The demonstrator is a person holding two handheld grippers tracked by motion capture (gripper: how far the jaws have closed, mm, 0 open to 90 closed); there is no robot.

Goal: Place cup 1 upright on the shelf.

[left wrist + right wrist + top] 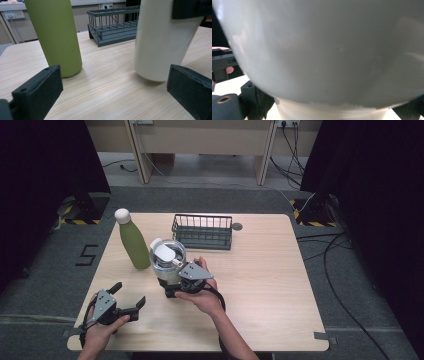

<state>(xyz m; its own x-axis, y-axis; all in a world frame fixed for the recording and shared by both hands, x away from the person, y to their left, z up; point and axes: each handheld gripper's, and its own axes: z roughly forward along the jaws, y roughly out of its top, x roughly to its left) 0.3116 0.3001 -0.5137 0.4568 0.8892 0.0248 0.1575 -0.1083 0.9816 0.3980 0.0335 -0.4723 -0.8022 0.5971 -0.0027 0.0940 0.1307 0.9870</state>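
High view gives us the pale wooden desk (260, 285), wide and bare on its right half, so we have ample room there and toward the near edge. Behind stands the wire rack (202, 231), likely where things are headed, and it holds nothing yet. Left of it the green bottle (134, 245) stands upright, just beside the white tumbler (167, 260). Our right gripper (172, 282) has its jaws clamped on the tumbler's lower body; in the left gripper view its base looks tipped slightly off the desk. We judge the grasp done, the carry left. Our left gripper (131, 301) waits near the front-left edge, jaws apart, holding nothing.
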